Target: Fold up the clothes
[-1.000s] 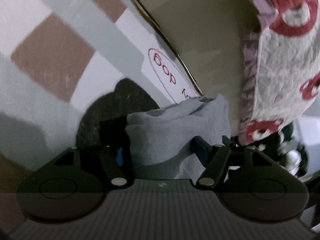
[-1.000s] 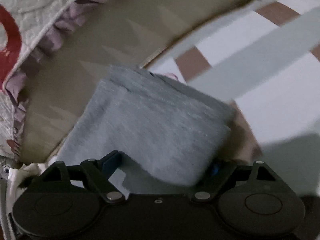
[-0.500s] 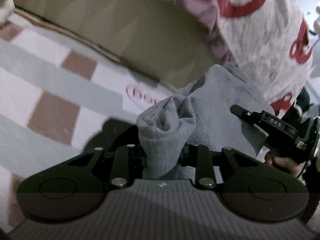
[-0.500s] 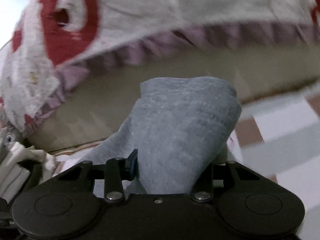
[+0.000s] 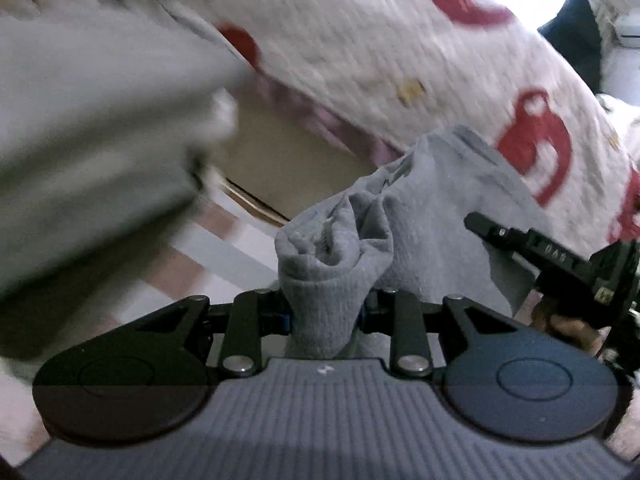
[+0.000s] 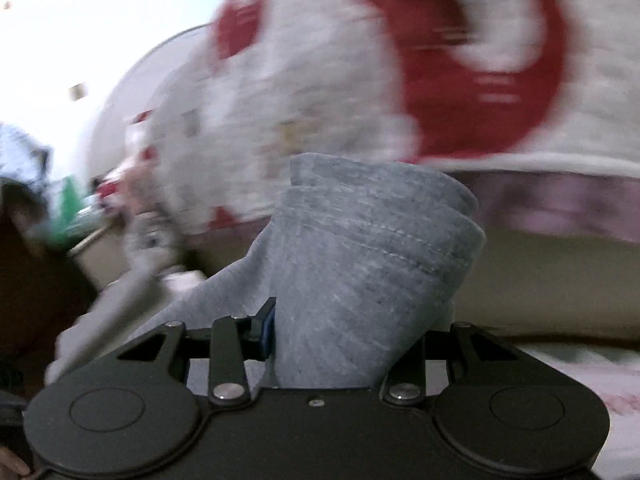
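Between the jaws of the left gripper (image 5: 325,314) a bunched end of the soft grey knitted garment (image 5: 420,216) is clamped; the right gripper (image 6: 348,330) pinches its thick folded, stitched edge, so the cloth hangs carried between both, likely for moving. A second earlier both jaws stood wider around it on the checked brown-and-white sheet (image 5: 224,248); they have since closed and lifted it before the white quilt with red motifs (image 5: 400,52).
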Demonstrator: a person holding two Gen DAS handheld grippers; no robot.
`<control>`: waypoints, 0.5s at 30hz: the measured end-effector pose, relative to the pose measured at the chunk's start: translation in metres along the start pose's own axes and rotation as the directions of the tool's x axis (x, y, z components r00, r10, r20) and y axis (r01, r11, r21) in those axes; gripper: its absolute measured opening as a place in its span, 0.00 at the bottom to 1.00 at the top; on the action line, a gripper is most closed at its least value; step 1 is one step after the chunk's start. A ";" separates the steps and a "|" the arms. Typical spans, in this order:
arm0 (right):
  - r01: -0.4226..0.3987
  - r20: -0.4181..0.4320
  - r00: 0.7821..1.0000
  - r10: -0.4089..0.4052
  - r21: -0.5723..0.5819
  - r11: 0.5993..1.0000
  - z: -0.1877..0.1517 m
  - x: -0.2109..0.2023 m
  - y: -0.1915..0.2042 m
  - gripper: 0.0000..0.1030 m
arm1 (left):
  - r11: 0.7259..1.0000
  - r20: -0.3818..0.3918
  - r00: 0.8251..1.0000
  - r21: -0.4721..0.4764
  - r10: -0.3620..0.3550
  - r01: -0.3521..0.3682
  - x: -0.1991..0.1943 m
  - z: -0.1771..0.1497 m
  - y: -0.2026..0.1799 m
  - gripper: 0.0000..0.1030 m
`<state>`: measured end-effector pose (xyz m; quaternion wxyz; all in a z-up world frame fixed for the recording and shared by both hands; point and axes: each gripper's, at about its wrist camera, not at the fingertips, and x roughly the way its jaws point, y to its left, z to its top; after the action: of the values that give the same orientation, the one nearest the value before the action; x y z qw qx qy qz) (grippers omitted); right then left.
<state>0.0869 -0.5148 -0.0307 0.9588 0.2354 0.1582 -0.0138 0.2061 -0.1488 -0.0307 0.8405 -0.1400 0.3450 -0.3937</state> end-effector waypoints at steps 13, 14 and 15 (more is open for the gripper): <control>-0.430 -0.066 0.901 0.430 0.005 0.903 0.061 0.110 0.159 0.44 | 0.967 0.148 0.957 0.016 0.248 -0.253 -0.139 0.140 0.063 0.26; -0.445 -0.066 0.893 0.444 0.002 0.895 0.068 0.117 0.167 0.44 | 0.969 0.158 0.957 -0.028 0.245 -0.243 -0.142 0.146 0.073 0.26; -0.459 -0.064 0.887 0.458 -0.003 0.888 0.074 0.124 0.175 0.44 | 0.968 0.167 0.954 -0.050 0.251 -0.246 -0.142 0.148 0.079 0.26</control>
<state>0.2442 -0.3875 0.0713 0.9317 0.2578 0.1279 0.2215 0.2892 0.0049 0.1029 0.9077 -0.1410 0.2917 -0.2665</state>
